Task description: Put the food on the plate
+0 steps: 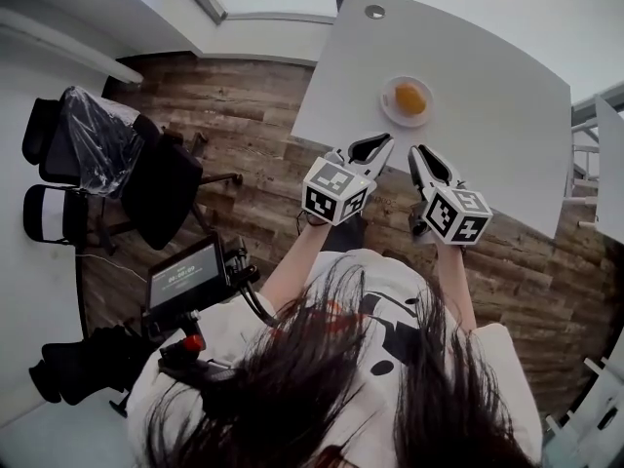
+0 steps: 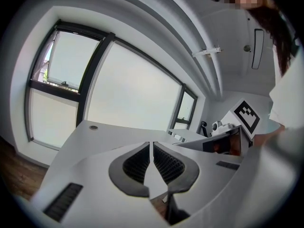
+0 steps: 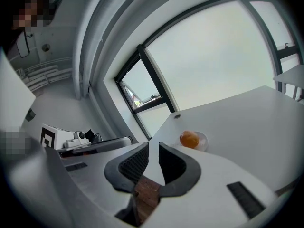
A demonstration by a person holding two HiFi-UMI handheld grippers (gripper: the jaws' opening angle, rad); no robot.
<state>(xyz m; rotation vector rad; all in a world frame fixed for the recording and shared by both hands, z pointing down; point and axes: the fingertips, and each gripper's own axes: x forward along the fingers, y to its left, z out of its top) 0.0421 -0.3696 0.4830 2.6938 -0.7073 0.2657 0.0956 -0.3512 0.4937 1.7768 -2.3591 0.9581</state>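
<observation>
An orange piece of food (image 1: pixel 410 97) lies on a small white plate (image 1: pixel 390 111) on the white table (image 1: pixel 487 76). In the right gripper view the food (image 3: pixel 189 139) and the plate (image 3: pixel 203 141) sit just beyond the jaws, slightly right. My left gripper (image 1: pixel 378 142) and right gripper (image 1: pixel 419 152) hover side by side over the table's near edge, short of the plate. The left gripper (image 2: pixel 151 145) is shut with nothing in it. The right gripper (image 3: pixel 153 146) is also shut and empty.
Black office chairs (image 1: pixel 117 154) stand on the wooden floor at the left. A small screen on a rig (image 1: pixel 185 279) sits by the person's left side. A cable hole (image 1: pixel 374 12) marks the table's far corner. Another table edge (image 1: pixel 609 164) shows at the right.
</observation>
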